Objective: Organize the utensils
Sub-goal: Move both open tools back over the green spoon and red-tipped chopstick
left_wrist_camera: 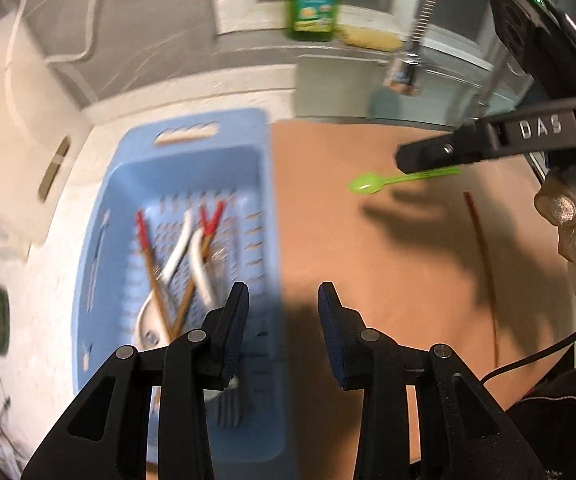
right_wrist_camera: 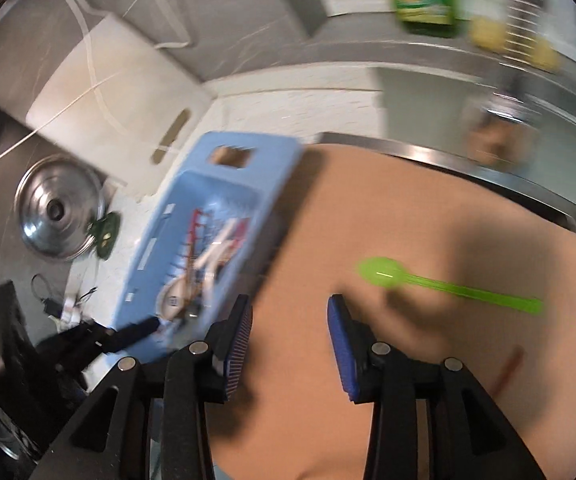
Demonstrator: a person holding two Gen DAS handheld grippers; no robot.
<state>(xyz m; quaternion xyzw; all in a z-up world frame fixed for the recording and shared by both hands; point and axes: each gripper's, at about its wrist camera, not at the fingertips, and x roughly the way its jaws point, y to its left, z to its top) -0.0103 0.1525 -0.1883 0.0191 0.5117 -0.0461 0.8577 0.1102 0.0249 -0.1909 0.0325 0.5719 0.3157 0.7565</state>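
While both grippers are held agape and empty, the green spoon (right_wrist_camera: 384, 273) should be pinched mid-handle and carried into the blue basket (right_wrist_camera: 224, 148).

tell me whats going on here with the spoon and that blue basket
A person is sorting utensils with a hand-held gripper in each hand. The blue basket already holds chopsticks and white utensils. A green spoon lies loose on the brown board, as does one dark chopstick. The right hand-held gripper is open, the spoon just ahead of it. The left hand-held gripper is open and empty by the basket.
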